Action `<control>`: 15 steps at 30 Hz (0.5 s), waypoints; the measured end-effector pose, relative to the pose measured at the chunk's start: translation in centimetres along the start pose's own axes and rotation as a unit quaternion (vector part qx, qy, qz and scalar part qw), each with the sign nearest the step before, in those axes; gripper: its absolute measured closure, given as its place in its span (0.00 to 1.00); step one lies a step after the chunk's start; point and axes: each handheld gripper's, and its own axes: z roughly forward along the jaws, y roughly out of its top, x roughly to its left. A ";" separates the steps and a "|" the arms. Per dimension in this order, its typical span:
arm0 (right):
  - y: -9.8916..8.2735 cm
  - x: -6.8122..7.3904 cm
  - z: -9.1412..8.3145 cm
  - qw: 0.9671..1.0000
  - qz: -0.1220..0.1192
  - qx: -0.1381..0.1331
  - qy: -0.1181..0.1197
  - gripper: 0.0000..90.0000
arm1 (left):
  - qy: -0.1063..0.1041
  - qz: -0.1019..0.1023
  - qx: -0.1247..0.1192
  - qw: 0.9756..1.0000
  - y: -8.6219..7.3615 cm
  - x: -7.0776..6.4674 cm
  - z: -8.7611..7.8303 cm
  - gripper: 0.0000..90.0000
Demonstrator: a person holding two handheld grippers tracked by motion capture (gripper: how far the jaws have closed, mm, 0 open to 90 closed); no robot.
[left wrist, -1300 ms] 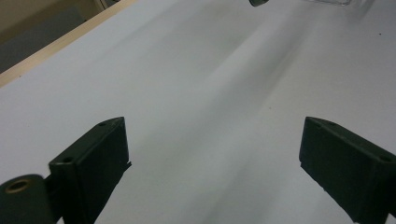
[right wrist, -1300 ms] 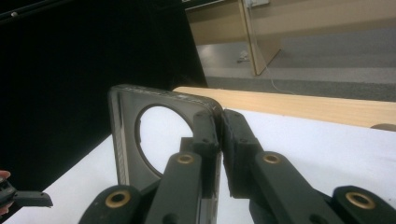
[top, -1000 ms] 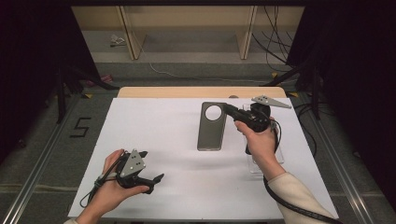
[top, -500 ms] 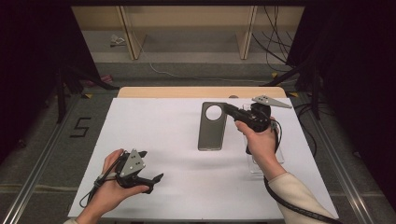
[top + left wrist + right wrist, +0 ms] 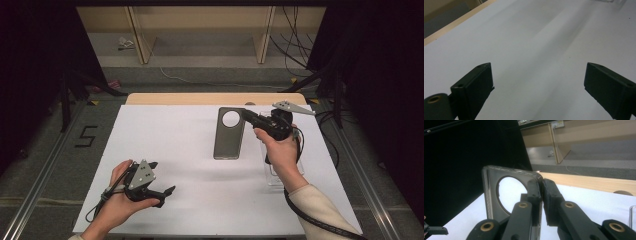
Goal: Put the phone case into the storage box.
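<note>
The right tongs (image 5: pixel 248 114) are clamped on the upper edge of a phone case (image 5: pixel 229 133) (grey, with a round camera hole), which they hold tilted off the white table (image 5: pixel 180 140) near its far side. The left tongs (image 5: pixel 167 192) rest low near the front-left, jaws wide apart with nothing between.

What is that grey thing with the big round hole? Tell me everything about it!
It looks like a phone case: a grey, see-through rectangle with rounded corners and a big round hole near its top end. It seems to be smooth plastic with a ribbed rim. The right gripper pinches its edge beside the hole, jaws shut on it. In the right gripper view it stands upright. It is above the white table, near the far side.
</note>
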 end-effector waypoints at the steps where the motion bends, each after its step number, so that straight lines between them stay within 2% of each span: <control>1: 0.0 -0.1 0.0 1.000 0.000 -0.001 -0.001 0.94 | 0.000 -0.001 -0.001 1.000 0.0 0.0 0.0 0.09; 15: 0.3 -0.3 -0.3 1.000 -0.001 -0.007 -0.006 0.94 | -0.001 -0.003 -0.003 1.000 0.0 0.1 -0.1 0.09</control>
